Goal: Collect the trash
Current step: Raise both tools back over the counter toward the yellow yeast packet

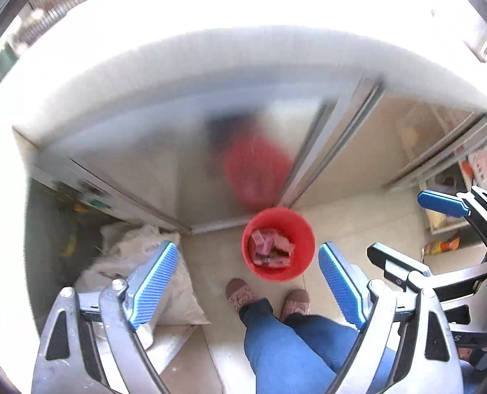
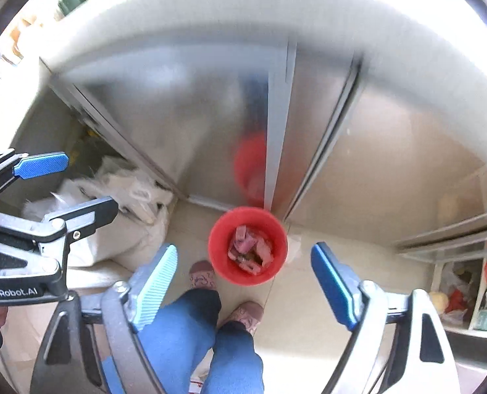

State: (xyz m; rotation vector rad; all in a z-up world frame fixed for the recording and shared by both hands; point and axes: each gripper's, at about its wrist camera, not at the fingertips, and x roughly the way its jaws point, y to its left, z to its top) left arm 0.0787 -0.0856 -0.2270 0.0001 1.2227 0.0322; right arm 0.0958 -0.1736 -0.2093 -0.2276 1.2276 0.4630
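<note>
- Red bucket (image 1: 277,243) on tiled floor (image 1: 348,229), against frosted sliding door (image 1: 151,151); pink trash (image 1: 271,249) inside.
- Left gripper (image 1: 247,282): fingers spread wide, empty, above bucket.
- Right gripper (image 2: 243,282): fingers spread wide, empty.
- White sack (image 2: 112,210) left of bucket.
- Slippered feet (image 1: 241,294) just beside bucket.

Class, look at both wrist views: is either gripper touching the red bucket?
Apart. In both wrist views the red bucket stands on the floor far below, while the left gripper and right gripper hang open above it, holding nothing.
</note>
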